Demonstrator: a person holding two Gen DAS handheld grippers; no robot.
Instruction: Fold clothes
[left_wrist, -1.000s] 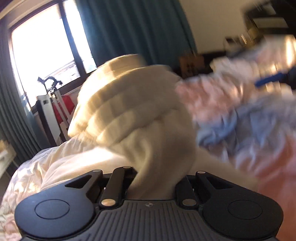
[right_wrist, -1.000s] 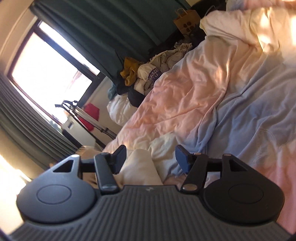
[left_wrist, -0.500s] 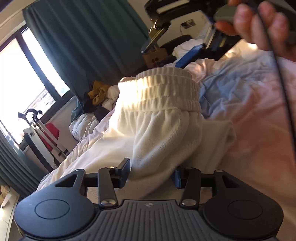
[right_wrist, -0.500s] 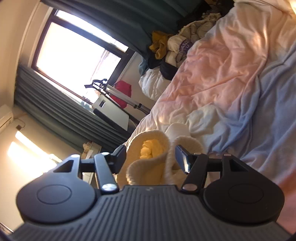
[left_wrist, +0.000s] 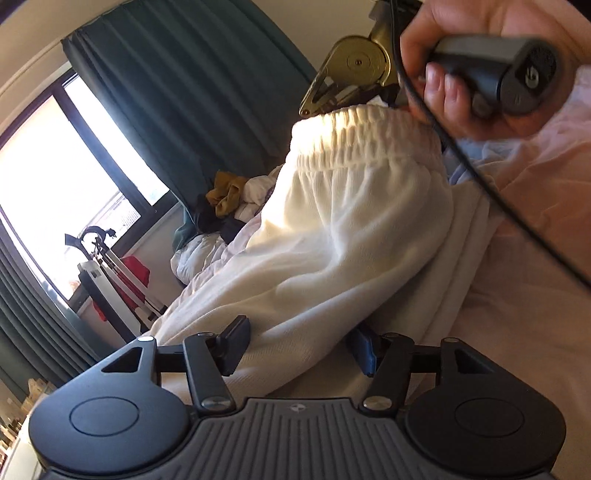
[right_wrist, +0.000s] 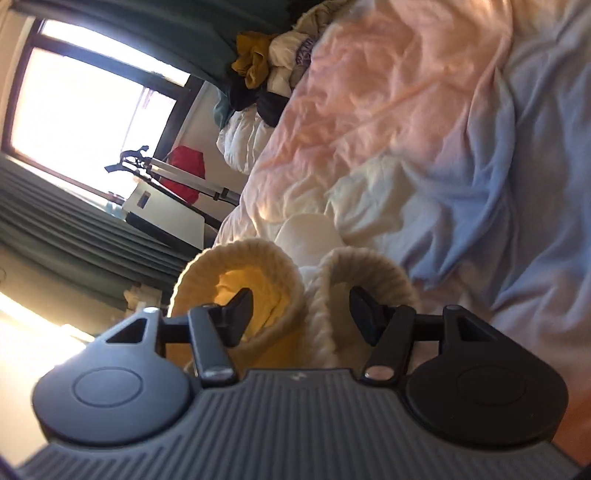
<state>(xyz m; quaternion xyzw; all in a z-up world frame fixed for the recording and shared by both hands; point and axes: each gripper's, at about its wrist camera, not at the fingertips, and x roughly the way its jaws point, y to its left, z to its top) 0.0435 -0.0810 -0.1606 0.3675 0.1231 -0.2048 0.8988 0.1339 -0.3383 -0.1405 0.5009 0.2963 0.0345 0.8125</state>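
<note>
White sweatpants (left_wrist: 343, 236) lie bunched on the bed, with the elastic waistband (left_wrist: 365, 129) raised at the far end. My left gripper (left_wrist: 299, 347) has its jaws opening. A fold of the pants lies between them, and the pads do not press on it. A hand (left_wrist: 461, 59) holds my right gripper's handle just above the waistband. In the right wrist view, two ribbed cuffs (right_wrist: 332, 280) of the white pants sit between the fingers of my right gripper (right_wrist: 301, 314). It is open, its left finger (right_wrist: 240, 310) inside one cuff's mouth.
A pink and blue duvet (right_wrist: 461, 129) covers the bed. A heap of clothes (left_wrist: 225, 195) lies at its far end by the green curtains. A white appliance and a rack with a red item (right_wrist: 184, 166) stand under the window. A black cable (left_wrist: 491, 192) hangs across the pants.
My left gripper let go of the white pants and spread its jaws; the pants sank onto the bed. My right gripper came down until the ribbed cuffs sat between its fingers.
</note>
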